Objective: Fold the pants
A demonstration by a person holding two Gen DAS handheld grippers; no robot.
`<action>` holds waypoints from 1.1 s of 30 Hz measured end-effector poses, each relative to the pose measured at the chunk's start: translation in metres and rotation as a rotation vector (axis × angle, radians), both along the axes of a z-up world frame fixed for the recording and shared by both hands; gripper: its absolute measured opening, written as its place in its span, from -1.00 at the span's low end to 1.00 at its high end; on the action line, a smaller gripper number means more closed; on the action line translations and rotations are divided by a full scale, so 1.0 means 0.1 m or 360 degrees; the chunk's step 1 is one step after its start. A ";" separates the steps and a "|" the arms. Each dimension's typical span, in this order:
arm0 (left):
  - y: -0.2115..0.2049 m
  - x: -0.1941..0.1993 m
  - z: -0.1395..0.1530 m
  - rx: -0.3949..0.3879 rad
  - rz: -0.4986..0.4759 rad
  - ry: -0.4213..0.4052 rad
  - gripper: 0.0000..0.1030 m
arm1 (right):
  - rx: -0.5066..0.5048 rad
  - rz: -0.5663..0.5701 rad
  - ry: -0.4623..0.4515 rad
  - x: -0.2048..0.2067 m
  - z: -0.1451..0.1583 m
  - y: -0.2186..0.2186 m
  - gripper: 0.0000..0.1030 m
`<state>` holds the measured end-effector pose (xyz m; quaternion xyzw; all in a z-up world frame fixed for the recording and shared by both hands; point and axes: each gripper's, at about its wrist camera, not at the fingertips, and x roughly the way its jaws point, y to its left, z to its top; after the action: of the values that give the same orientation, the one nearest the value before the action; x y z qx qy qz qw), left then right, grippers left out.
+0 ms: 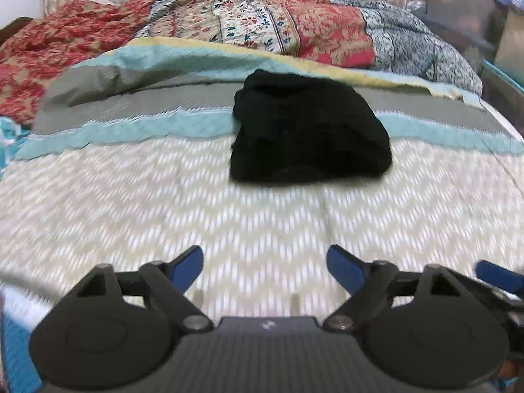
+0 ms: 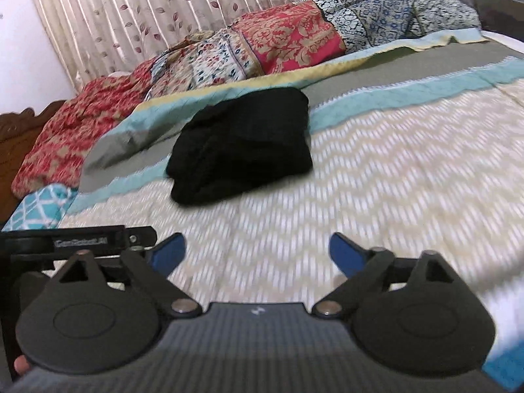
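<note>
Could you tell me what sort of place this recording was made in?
Most likely a bedroom: a bed with a chevron-patterned bedspread, a heap of patchwork quilts along the far side, and pleated floral curtains behind.

Was a bedroom, softly and evenly lit. Stood behind the bed a pleated beige curtain [image 2: 137,16] printed with small dark-red leaves, next to a plain white wall [image 2: 23,49]. Covered the mattress a cream zigzag bedspread [image 1: 163,203] with grey and turquoise bands. Lay along the far side a rumpled patchwork quilt [image 1: 262,26]. Showed at the left a carved wooden headboard [image 2: 19,124].
</note>
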<state>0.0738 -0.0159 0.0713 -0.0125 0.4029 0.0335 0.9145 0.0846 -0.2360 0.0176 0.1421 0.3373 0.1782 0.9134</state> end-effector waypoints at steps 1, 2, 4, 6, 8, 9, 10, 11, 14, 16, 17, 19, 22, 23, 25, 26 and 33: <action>-0.03 -0.14 0.02 0.0008 0.0006 0.0009 0.81 | -0.0029 -0.0014 0.0006 -0.12 0.02 0.00 1.00; -0.05 -0.26 0.04 0.0017 0.0015 0.0013 0.85 | -0.0049 -0.0024 0.0016 -0.20 0.04 0.01 1.00; -0.10 -0.49 0.10 0.0035 0.0030 -0.0004 1.00 | -0.0069 -0.0019 0.0017 -0.42 0.11 0.02 1.00; -0.16 -0.70 0.18 0.0050 0.0032 -0.0021 1.00 | -0.0077 -0.0024 0.0003 -0.59 0.18 0.02 1.00; -0.22 -0.89 0.25 0.0066 0.0029 -0.0038 1.00 | -0.0075 -0.0032 -0.0011 -0.76 0.23 0.01 1.00; -0.24 -0.97 0.29 0.0079 0.0035 -0.0052 1.00 | -0.0076 -0.0031 -0.0011 -0.84 0.25 0.01 1.00; -0.26 -1.05 0.32 0.0091 0.0041 -0.0067 1.00 | -0.0080 -0.0030 -0.0008 -0.91 0.25 0.00 1.00; -0.28 -1.13 0.36 0.0106 0.0050 -0.0081 1.00 | -0.0085 -0.0028 0.0001 -0.98 0.25 0.00 1.00; -0.33 -1.34 0.44 0.0123 0.0059 -0.0144 1.00 | -0.0098 0.0008 0.0057 -1.16 0.21 0.02 1.00; -0.33 -1.44 0.49 0.0109 0.0058 -0.0173 1.00 | -0.0121 0.0021 0.0076 -1.26 0.17 0.03 1.00; -0.34 -1.48 0.51 0.0107 0.0060 -0.0181 1.00 | -0.0132 0.0023 0.0074 -1.32 0.17 0.04 1.00; -0.36 -1.55 0.53 0.0118 0.0067 -0.0195 1.00 | -0.0148 0.0022 0.0079 -1.35 0.18 0.05 1.00; -0.41 -1.58 0.57 0.0189 0.0083 -0.0212 1.00 | -0.0165 0.0001 0.0063 -1.36 0.20 0.05 1.00; -0.43 -1.59 0.58 0.0216 0.0092 -0.0219 1.00 | -0.0171 0.0005 0.0053 -1.38 0.21 0.06 1.00; -0.46 -1.59 0.60 0.0259 0.0103 -0.0236 1.00 | -0.0187 0.0020 0.0036 -1.38 0.22 0.09 1.00; -0.47 -1.58 0.61 0.0265 0.0108 -0.0244 1.00 | -0.0197 0.0024 0.0031 -1.39 0.21 0.10 1.00; -0.44 -1.52 0.63 0.0215 0.0157 -0.0242 1.00 | -0.0214 -0.0002 0.0065 -1.35 0.14 0.08 1.00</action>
<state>-0.0786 -0.0602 0.1341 0.0269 0.3281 0.1046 0.9385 -0.0508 -0.2275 0.0311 0.0842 0.3671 0.1515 0.9139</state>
